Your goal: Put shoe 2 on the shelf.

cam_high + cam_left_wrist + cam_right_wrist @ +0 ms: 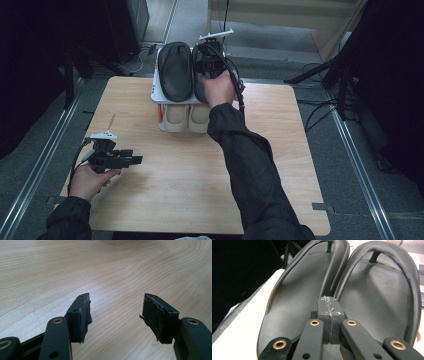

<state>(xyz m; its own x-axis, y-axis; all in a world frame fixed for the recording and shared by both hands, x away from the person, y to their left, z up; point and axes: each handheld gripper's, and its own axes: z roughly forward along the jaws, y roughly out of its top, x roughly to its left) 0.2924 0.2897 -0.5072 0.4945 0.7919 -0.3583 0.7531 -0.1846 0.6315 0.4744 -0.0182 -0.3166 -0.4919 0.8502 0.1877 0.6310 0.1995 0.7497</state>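
Where the person's forearms enter the high view at its bottom edge, the left hand (89,181) rests on the near-left part of the wooden table (165,195) and holds the left gripper (131,160) low over the surface, pointing toward the table's centre. Its jaws are released: in the left gripper view the two taped pads (84,315) stand well apart, with bare wood grain between them and nothing grasped.

Farther in, the right sleeve (245,165) stretches across the middle of the table to its far edge. At that edge stands a white two-level rack (156,95). The lower level holds a pair of beige slippers (187,117), toes facing the person. The upper level holds a pair of black flip-flops (175,70), set side by side and touching along their inner edges.

The right hand (219,89) holds the right gripper (207,65) over the right-hand flip-flop. In the right gripper view, the right gripper (329,315) has its jaws clenched pad against pad, with nothing between them. The tip sits just above the seam where the two black soles (294,305) meet, short of the toe straps (374,256).
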